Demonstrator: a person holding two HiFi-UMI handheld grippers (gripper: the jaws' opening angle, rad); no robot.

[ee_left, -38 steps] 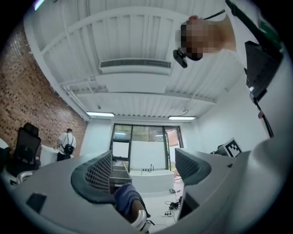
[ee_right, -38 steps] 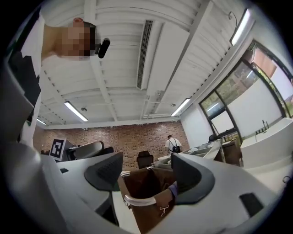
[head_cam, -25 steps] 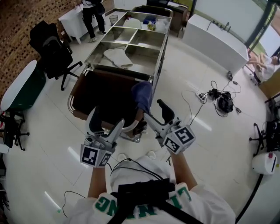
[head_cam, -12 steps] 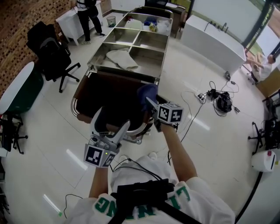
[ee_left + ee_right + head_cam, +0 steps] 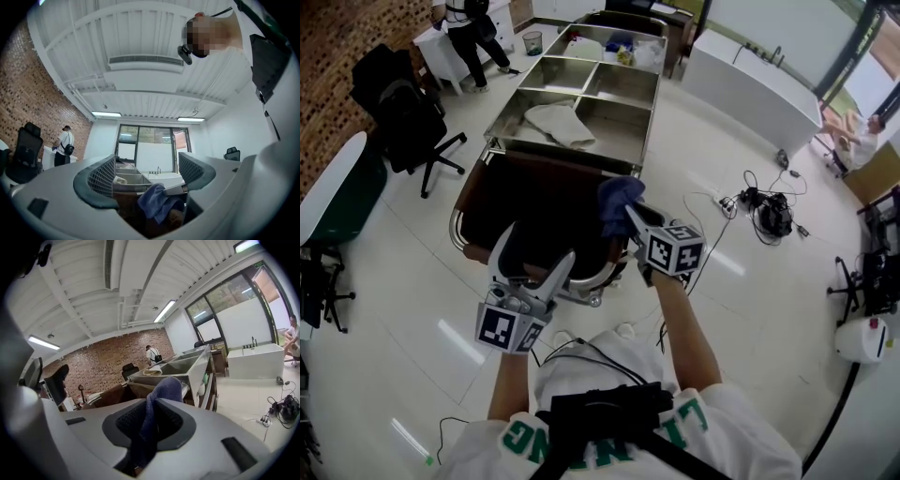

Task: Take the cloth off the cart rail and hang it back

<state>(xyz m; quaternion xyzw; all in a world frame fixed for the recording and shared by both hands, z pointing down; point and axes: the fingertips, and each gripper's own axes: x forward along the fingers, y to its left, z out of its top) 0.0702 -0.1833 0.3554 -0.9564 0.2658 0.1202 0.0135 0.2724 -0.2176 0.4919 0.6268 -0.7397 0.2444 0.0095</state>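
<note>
Our right gripper (image 5: pixel 626 212) has just closed its jaws on the blue cloth (image 5: pixel 617 194). They are pressed together with a fold of fabric pinched between them and the rest bunched above. The cloth is at the near right corner of the cart (image 5: pixel 649 112), and it seems to be draped over the rail (image 5: pixel 177 189) there. How much of it is hooked round the tube we can't quite tell from here. Our left gripper (image 5: pixel 536 249) hangs just short of the cart's near end, its jaws wide apart with nothing between them.

As we see it, the step now is the lift. We should draw the cloth straight up and a little towards us, so the hanging side slides over the rail and doesn't drag along it. The grip has only a narrow fold, so a slow pull suits it better than a jerk. The left gripper is free to catch the loose end if it sags.

A dark bag (image 5: pixel 539 206) fills the frame just beside the cloth and could snag a trailing corner. A pale rag (image 5: pixel 553 122) lies in a steel compartment further up. A black chair (image 5: pixel 401 101) stands well off to the left, cables (image 5: pixel 764 208) lie on the floor to the right, and a person (image 5: pixel 464 26) stands at the far end. None of them is in our way.
</note>
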